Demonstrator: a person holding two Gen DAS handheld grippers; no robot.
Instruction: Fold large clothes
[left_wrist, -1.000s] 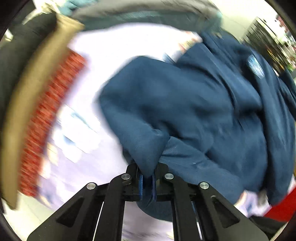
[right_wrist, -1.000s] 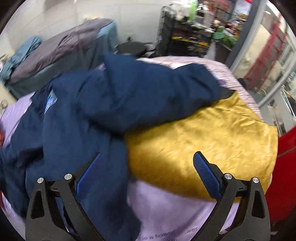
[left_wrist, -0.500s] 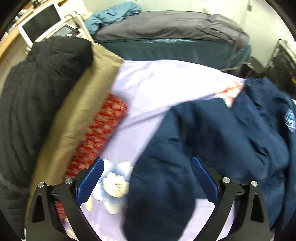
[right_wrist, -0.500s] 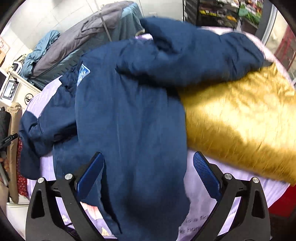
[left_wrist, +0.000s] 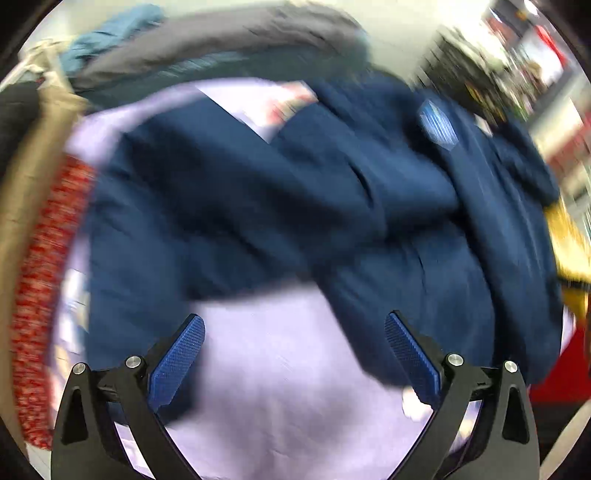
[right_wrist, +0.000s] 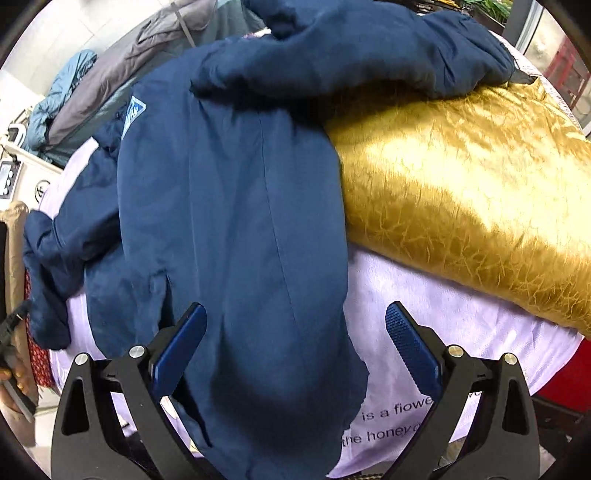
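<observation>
A large navy jacket (left_wrist: 332, 206) with a pale blue badge (left_wrist: 437, 123) lies crumpled on a lilac sheet (left_wrist: 288, 387). My left gripper (left_wrist: 293, 354) hangs over the sheet just in front of the jacket. Its jaws are opening and stand wide, with only bare sheet between them. The view is blurred by motion. In the right wrist view the jacket (right_wrist: 236, 206) spreads lengthwise, one sleeve draped over a gold quilted cover (right_wrist: 461, 192). My right gripper (right_wrist: 295, 343) is open above the jacket's lower hem, and its pads are not pressing the cloth.
A red patterned cloth (left_wrist: 44, 280) and a tan cushion (left_wrist: 22, 177) border the sheet on the left. A grey and teal heap (left_wrist: 221, 40) lies behind. A person's hand (right_wrist: 14, 369) shows at the left edge. The printed sheet's edge (right_wrist: 391, 424) drops off near my right gripper.
My left gripper let go of the navy sleeve, opened wide and swung across the jacket. My right gripper sank closer to the jacket's hem and stayed open.
</observation>
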